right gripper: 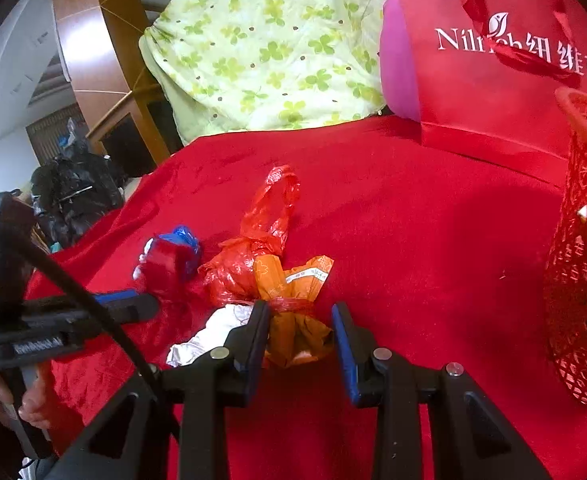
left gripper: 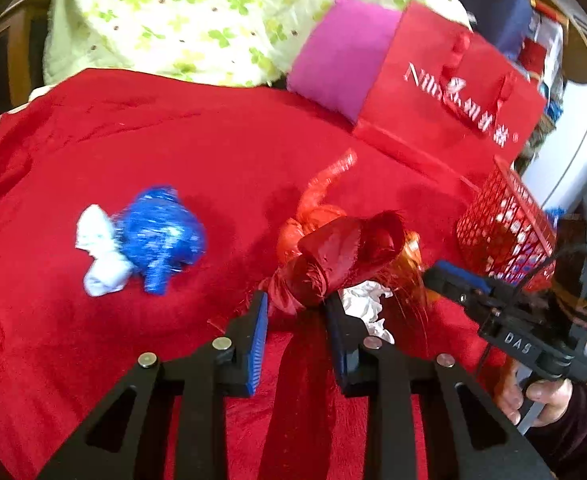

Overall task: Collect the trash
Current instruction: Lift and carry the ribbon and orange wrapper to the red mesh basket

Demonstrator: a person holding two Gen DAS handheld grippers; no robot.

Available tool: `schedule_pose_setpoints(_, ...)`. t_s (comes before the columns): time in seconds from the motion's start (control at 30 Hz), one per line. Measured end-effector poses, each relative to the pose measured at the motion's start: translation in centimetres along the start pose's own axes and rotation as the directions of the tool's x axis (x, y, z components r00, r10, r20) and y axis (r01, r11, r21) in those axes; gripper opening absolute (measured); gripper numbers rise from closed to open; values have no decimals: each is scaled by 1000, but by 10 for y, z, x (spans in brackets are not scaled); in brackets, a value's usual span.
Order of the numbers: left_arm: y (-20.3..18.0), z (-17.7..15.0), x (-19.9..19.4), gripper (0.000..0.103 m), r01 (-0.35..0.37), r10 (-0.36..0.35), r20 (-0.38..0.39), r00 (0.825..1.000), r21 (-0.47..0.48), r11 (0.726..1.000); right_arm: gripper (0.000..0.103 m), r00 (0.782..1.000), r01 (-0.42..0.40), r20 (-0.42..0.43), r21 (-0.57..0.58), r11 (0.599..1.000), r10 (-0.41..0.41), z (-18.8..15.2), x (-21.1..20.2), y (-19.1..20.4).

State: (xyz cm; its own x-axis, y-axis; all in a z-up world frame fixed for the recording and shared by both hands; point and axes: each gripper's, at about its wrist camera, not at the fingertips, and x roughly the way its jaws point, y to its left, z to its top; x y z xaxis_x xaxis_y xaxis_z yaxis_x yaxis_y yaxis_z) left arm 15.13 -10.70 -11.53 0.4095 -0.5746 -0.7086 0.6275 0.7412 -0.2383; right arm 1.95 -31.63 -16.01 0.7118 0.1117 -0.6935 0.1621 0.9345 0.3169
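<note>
A pile of trash lies on the red cloth: a dark red ribbon bundle [left gripper: 333,256], a red plastic bag [right gripper: 261,236], an orange wrapper [right gripper: 293,312] and crumpled white paper [right gripper: 209,332]. A blue foil wad with white paper [left gripper: 149,236] lies to the left, apart. My left gripper [left gripper: 295,320] is open, its fingers either side of the ribbon bundle's near end. My right gripper [right gripper: 299,332] is open around the orange wrapper. The red mesh basket [right gripper: 581,264] stands at the right and holds some scraps.
A red paper gift bag [left gripper: 449,92] and a pink cushion [left gripper: 341,52] stand behind the pile. A green clover quilt [right gripper: 269,44] is heaped at the back. The right gripper's body [left gripper: 525,316] is close beside the basket [left gripper: 505,232].
</note>
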Motion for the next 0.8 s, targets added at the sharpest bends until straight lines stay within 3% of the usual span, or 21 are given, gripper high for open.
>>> schedule_pose_setpoints(0.1,7,1,-26,30,-6,7,44,999,-21,1000,34,1000,2,11,-23,1000,-2,-2,-14,7)
schedule_pose_setpoints(0.33,-1,13,-69,30,-108,110,104,988,-23,994,34,997,1,75,-45,999,2,10,-60,20)
schedule_pose_setpoints(0.67,-32,26,-109,30,-76,80,165,983,-29,997,34,978,48,205,-86,995,-30,25,-139,31)
schedule_pose_setpoints(0.8,-62,31,-112,30,-48,44,167,985,16,999,34,968,87,243,-84,993,-64,24,-162,22)
